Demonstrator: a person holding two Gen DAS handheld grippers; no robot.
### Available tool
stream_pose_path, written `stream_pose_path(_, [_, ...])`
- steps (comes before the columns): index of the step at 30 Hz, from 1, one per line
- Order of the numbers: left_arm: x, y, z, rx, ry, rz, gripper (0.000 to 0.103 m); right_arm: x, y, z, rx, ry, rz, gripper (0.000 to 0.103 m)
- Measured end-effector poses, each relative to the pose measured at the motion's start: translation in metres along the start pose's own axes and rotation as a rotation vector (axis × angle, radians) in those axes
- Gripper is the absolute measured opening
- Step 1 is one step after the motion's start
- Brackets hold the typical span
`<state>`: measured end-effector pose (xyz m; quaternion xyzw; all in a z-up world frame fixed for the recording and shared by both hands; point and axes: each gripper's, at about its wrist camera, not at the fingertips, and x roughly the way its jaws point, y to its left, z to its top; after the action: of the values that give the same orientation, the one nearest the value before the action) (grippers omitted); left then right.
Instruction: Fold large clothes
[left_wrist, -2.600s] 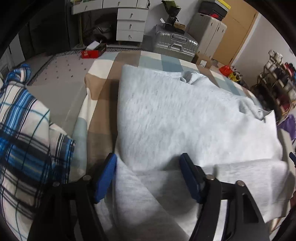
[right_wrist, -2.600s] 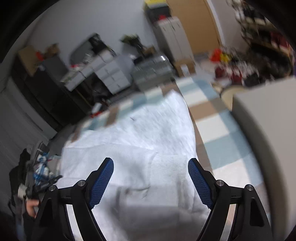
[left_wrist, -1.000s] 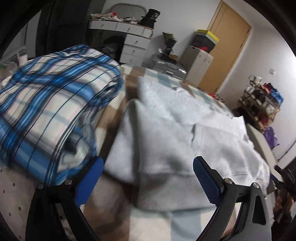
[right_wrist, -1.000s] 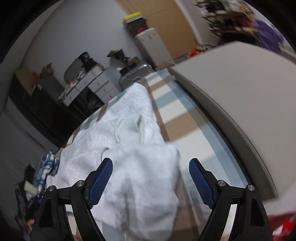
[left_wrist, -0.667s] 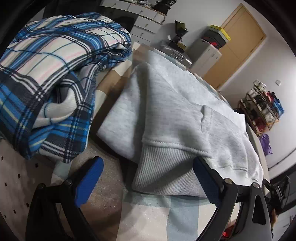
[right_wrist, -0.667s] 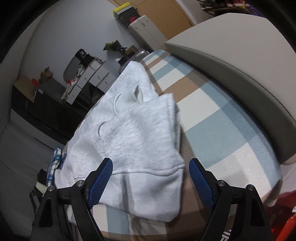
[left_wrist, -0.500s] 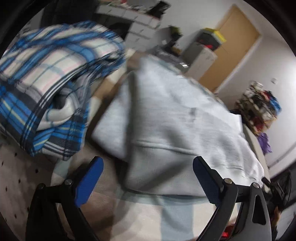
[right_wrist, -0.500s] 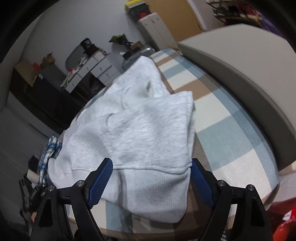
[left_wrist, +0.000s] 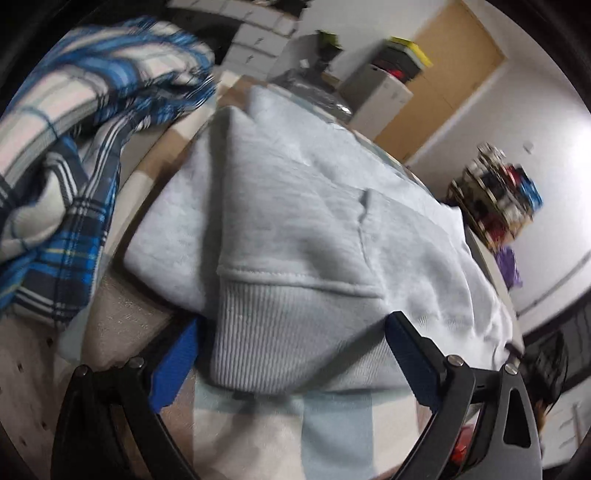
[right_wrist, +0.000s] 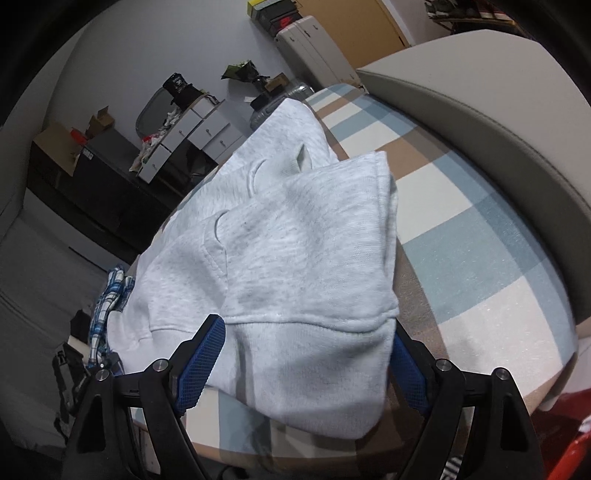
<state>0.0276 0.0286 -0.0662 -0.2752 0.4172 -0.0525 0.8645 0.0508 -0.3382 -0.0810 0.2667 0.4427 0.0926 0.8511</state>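
A light grey sweatshirt (left_wrist: 295, 221) lies partly folded on a checked bedcover (left_wrist: 258, 435). Its ribbed hem (left_wrist: 280, 332) hangs toward the near edge. My left gripper (left_wrist: 295, 354) is open, its blue fingers (left_wrist: 173, 362) either side of the hem's left end. In the right wrist view the same sweatshirt (right_wrist: 295, 240) fills the middle. My right gripper (right_wrist: 306, 365) is open with its blue fingers (right_wrist: 199, 365) straddling the hem's right end (right_wrist: 317, 362). Neither gripper pinches the cloth.
A blue plaid garment (left_wrist: 66, 140) is heaped to the left of the sweatshirt. A beige padded headboard (right_wrist: 498, 129) runs along the right of the bed. Drawers (right_wrist: 192, 129), a suitcase (left_wrist: 314, 96) and a shoe rack (left_wrist: 506, 199) stand beyond.
Both grippers have come down low at the near edge and moved forward, so the hem now lies between the fingers of each. The jaws have stayed open.
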Motion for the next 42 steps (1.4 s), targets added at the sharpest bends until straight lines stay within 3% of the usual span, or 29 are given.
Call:
stream_pose_path(1, [-0.001, -0.002, 0.0, -0.016, -0.009, 0.004, 0.089, 0.001, 0.003, -0.001, 0.002, -0.008, -0.022, 0.083])
stream_pose_path(3, [-0.006, -0.01, -0.005, -0.008, -0.023, 0.025, 0.075, 0.0, 0.014, -0.002, -0.03, -0.024, -0.061, 0.071])
stream_pose_path(5, [-0.011, -0.022, -0.013, 0.026, -0.036, 0.056, 0.057, -0.001, 0.024, -0.004, -0.078, -0.021, -0.102, 0.036])
stream_pose_path(7, [-0.019, -0.033, -0.019, 0.087, -0.056, 0.105, 0.029, -0.005, 0.035, -0.006, -0.131, -0.019, -0.102, 0.023])
stream_pose_path(8, [-0.022, -0.032, -0.021, 0.101, -0.061, 0.107, 0.023, -0.007, 0.038, -0.007, -0.146, -0.025, -0.093, 0.017])
stream_pose_path(9, [-0.024, -0.03, -0.021, 0.103, -0.063, 0.089, 0.011, -0.013, 0.044, -0.007, -0.171, -0.047, -0.066, 0.016])
stream_pose_path(10, [-0.027, -0.03, -0.02, 0.097, -0.061, 0.043, 0.005, -0.017, 0.047, -0.006, -0.175, -0.067, -0.037, 0.015])
stream_pose_path(13, [-0.043, -0.034, -0.016, 0.117, -0.096, -0.011, 0.004, -0.035, 0.053, 0.001, -0.162, -0.142, 0.086, 0.014])
stream_pose_path(18, [-0.061, -0.032, 0.017, 0.109, -0.17, -0.142, 0.003, -0.044, 0.06, 0.031, -0.159, -0.18, 0.192, 0.013])
stream_pose_path(23, [-0.053, -0.03, 0.074, 0.104, -0.229, -0.207, 0.003, -0.028, 0.063, 0.09, -0.091, -0.185, 0.263, 0.013])
stream_pose_path(26, [-0.034, -0.027, 0.121, 0.07, -0.241, -0.234, 0.003, -0.001, 0.069, 0.146, -0.005, -0.171, 0.296, 0.014])
stream_pose_path(28, [-0.009, -0.026, 0.154, 0.044, -0.259, -0.194, 0.004, 0.023, 0.076, 0.18, 0.042, -0.15, 0.281, 0.019])
stream_pose_path(30, [0.018, -0.017, 0.169, 0.021, -0.222, -0.151, 0.007, 0.067, 0.08, 0.215, 0.067, -0.066, 0.241, 0.032])
stream_pose_path(31, [0.033, -0.014, 0.176, 0.014, -0.191, -0.106, 0.011, 0.082, 0.08, 0.224, 0.064, -0.031, 0.217, 0.045])
stream_pose_path(32, [0.046, -0.01, 0.178, 0.007, -0.156, -0.032, 0.014, 0.099, 0.078, 0.23, 0.059, 0.005, 0.177, 0.045])
stream_pose_path(33, [0.051, -0.007, 0.175, -0.004, -0.143, 0.037, 0.027, 0.11, 0.076, 0.23, 0.063, 0.036, 0.128, 0.046])
stream_pose_path(34, [0.054, -0.005, 0.172, -0.011, -0.136, 0.1, 0.046, 0.114, 0.075, 0.226, 0.057, 0.05, 0.102, 0.054])
stream_pose_path(35, [0.054, -0.002, 0.166, -0.002, -0.137, 0.114, 0.054, 0.112, 0.076, 0.22, 0.02, 0.051, 0.108, 0.072])
stream_pose_path(36, [0.052, 0.0, 0.162, 0.02, -0.14, 0.093, 0.063, 0.107, 0.078, 0.215, -0.038, 0.051, 0.129, 0.079])
stream_pose_path(37, [0.051, 0.002, 0.159, 0.043, -0.136, 0.078, 0.064, 0.102, 0.079, 0.213, -0.083, 0.049, 0.144, 0.083])
stream_pose_path(39, [0.051, 0.009, 0.156, 0.049, -0.112, 0.077, 0.064, 0.092, 0.074, 0.208, -0.13, 0.04, 0.137, 0.083])
stream_pose_path(42, [0.056, 0.025, 0.159, 0.02, -0.088, 0.081, 0.064, 0.079, 0.062, 0.202, -0.137, 0.0, 0.056, 0.083])
